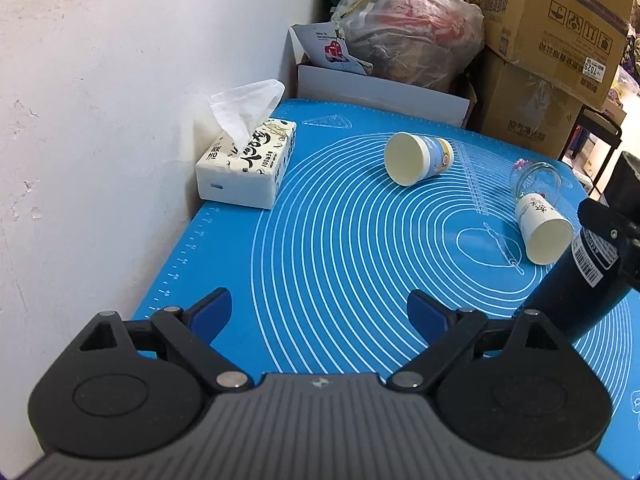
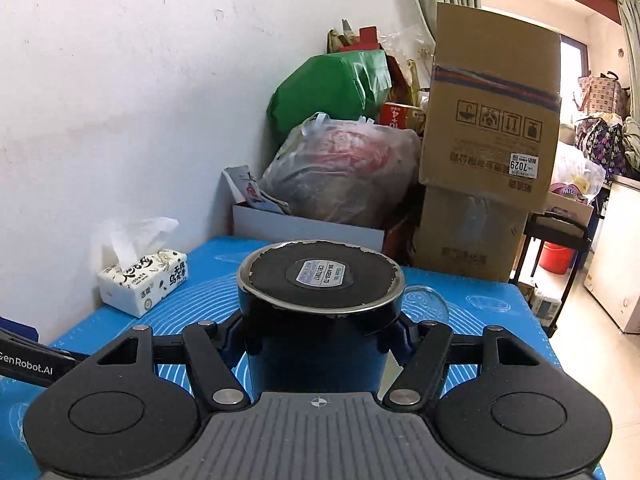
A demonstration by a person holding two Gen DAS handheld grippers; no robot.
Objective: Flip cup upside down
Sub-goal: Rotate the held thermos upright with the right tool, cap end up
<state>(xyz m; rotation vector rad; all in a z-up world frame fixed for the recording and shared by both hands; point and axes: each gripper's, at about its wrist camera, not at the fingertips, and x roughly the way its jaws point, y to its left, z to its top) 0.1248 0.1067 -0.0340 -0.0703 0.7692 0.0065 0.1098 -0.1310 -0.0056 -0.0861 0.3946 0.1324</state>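
The mat (image 1: pixel 328 240) runs along the wall (image 1: pixel 100 100) on its left, and the tissue box (image 1: pixel 248 164) sits on the mat's left edge, right against that wall. Right of it, mid-mat, 1 paper cup (image 1: pixel 418 157) lies on its side. Further right, a glass (image 1: pixel 536 178) lies on its side too, with a 2nd paper cup (image 1: pixel 542 228) just in front of it. The tumbler (image 2: pixel 320 308) stands base-up between the right gripper's (image 2: pixel 318 338) fingers, right of both cups. Behind the mat, a bag (image 1: pixel 408 36) sits in a tray (image 1: pixel 380 92), with stacked cartons (image 1: pixel 552 40) to its right.
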